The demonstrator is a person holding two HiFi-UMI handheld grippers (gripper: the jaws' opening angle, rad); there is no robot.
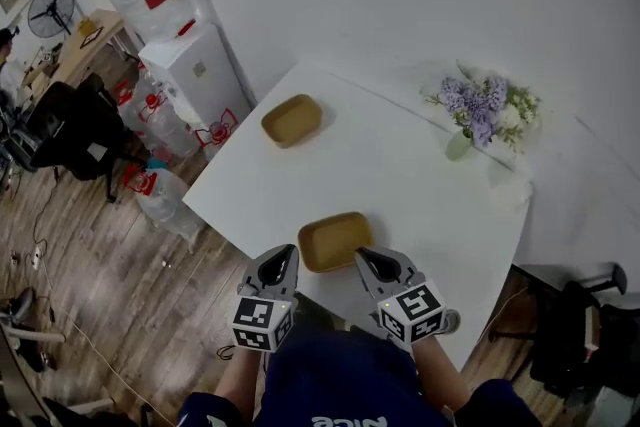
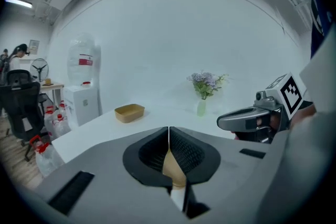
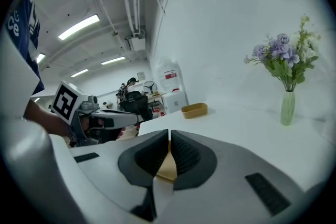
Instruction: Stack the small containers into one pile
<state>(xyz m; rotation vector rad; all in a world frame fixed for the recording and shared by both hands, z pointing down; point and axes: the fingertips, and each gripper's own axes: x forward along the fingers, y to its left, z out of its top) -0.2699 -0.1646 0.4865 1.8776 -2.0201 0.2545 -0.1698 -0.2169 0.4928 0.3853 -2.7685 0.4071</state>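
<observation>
Two shallow tan containers sit on the white table (image 1: 410,180). The near container (image 1: 333,240) lies at the front edge, and the far container (image 1: 291,119) stands near the back left corner, also visible as the far container (image 2: 129,112) in the left gripper view. My left gripper (image 1: 289,256) is shut on the near container's left rim; tan rim (image 2: 170,165) shows between its closed jaws. My right gripper (image 1: 363,257) is shut on the right rim, with tan rim (image 3: 168,165) between its jaws.
A vase of purple flowers (image 1: 482,113) stands at the table's back right. A water dispenser (image 1: 190,65) and spare bottles are on the floor left of the table, with chairs and a desk farther left. A black chair (image 1: 575,345) is at the right.
</observation>
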